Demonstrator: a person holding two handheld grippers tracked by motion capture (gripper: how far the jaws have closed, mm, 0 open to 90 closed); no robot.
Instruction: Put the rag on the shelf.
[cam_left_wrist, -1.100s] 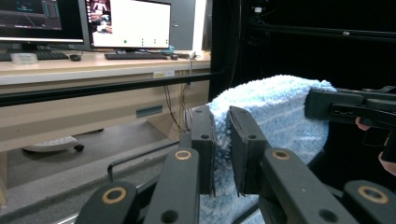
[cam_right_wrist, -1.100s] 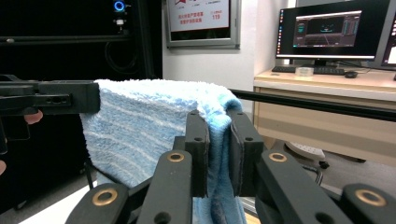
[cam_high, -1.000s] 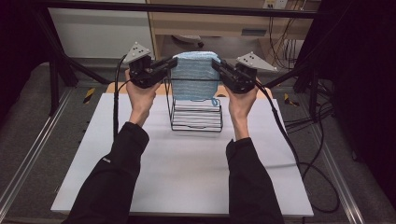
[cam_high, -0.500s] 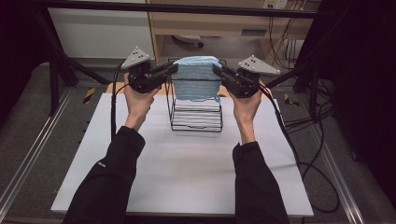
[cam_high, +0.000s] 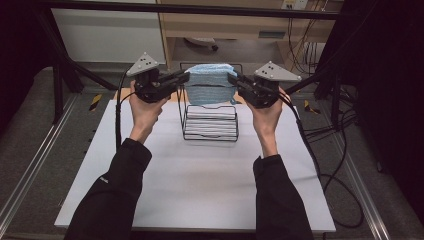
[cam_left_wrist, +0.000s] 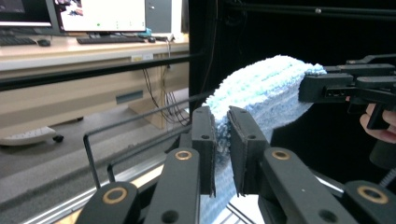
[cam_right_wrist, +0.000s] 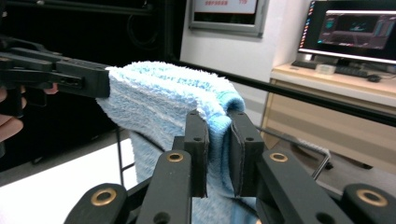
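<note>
High view: a person stands at the near side of a white table and holds a gripper in each hand. Both arms have black sleeves and reach toward the far side. The left gripper and the right gripper are up in the air, and a folded light blue towel hangs between them. The left gripper pinches the towel's left end and the right gripper pinches its right end. The towel is held above a black wire rack that stands on the far middle of the table. I cannot tell if the bottom of the towel touches the rack. White, flat things lie stacked inside the rack.

In the left gripper view, the two black jaws are closed on the fluffy edge of the towel, with the cloth squeezed between them. The other gripper holds the far end, at the right.

In the right gripper view, the jaws are also closed on the towel, biting its folded edge. The other gripper holds the far end, at the left. A screen glows on a desk far behind.
</note>
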